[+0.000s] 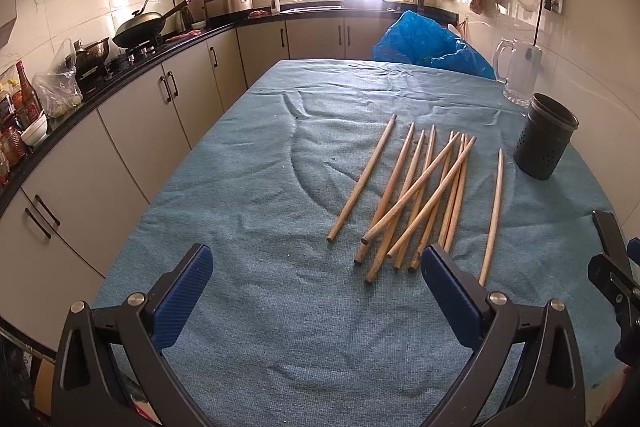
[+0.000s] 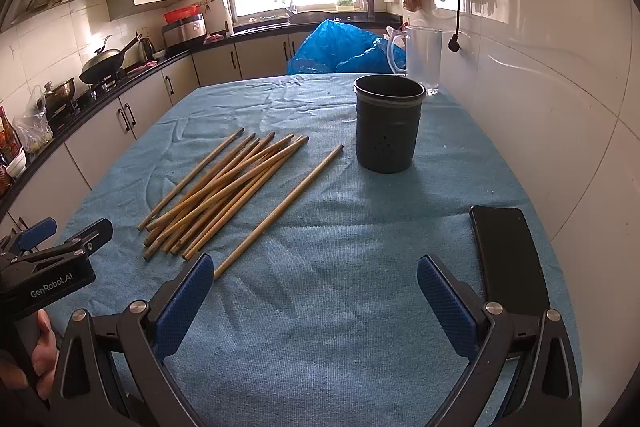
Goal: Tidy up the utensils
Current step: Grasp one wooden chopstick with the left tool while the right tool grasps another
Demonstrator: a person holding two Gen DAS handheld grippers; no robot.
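Observation:
Several wooden chopsticks lie in a loose pile on the blue cloth; in the right wrist view the pile is left of centre. One chopstick lies apart to the right, also seen in the right wrist view. A dark perforated utensil holder stands upright and empty to the right, and in the right wrist view ahead. My left gripper is open and empty, near the pile's near ends. My right gripper is open and empty, its left finger by the lone chopstick's near end.
A black phone lies on the cloth by the right wall. A glass mug and a blue plastic bag are at the table's far end. Kitchen counter and cabinets run along the left.

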